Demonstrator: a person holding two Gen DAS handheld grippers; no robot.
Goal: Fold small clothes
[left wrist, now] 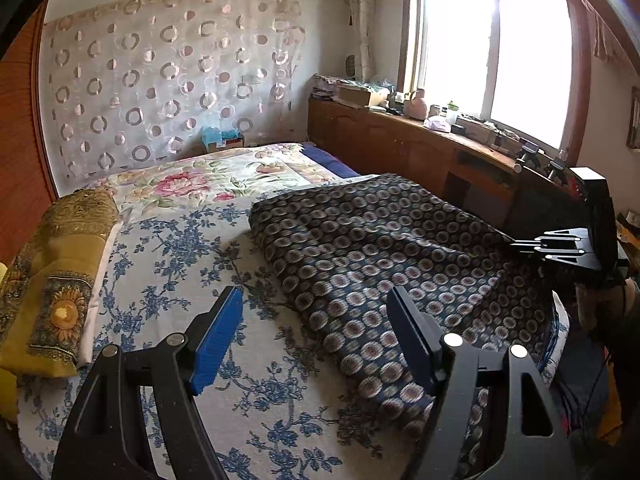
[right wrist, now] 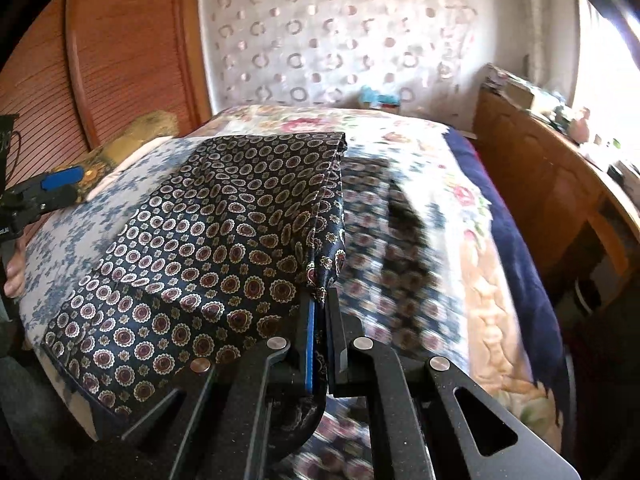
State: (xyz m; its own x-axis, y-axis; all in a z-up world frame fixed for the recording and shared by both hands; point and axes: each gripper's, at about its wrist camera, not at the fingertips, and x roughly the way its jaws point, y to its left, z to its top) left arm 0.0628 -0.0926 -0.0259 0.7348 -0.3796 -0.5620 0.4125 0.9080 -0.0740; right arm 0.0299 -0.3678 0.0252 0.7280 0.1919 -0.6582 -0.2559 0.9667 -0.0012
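Observation:
A dark navy garment with a round medallion print [left wrist: 360, 256] lies spread on the bed [left wrist: 168, 248]. My left gripper [left wrist: 316, 316] is open and empty, held just above the garment's left edge. My right gripper [right wrist: 322, 300] is shut on a folded edge of the garment [right wrist: 224, 232] and lifts it above the lower layer. The right gripper also shows in the left wrist view [left wrist: 520, 245] at the garment's far right edge. The left gripper shows at the left edge of the right wrist view [right wrist: 60, 186].
A yellow sunflower-print cloth [left wrist: 56, 276] lies folded at the bed's left side. A floral quilt [left wrist: 224, 176] covers the far end of the bed. A wooden cabinet [left wrist: 420, 148] with clutter runs under the window on the right. A patterned curtain [left wrist: 172, 80] hangs behind.

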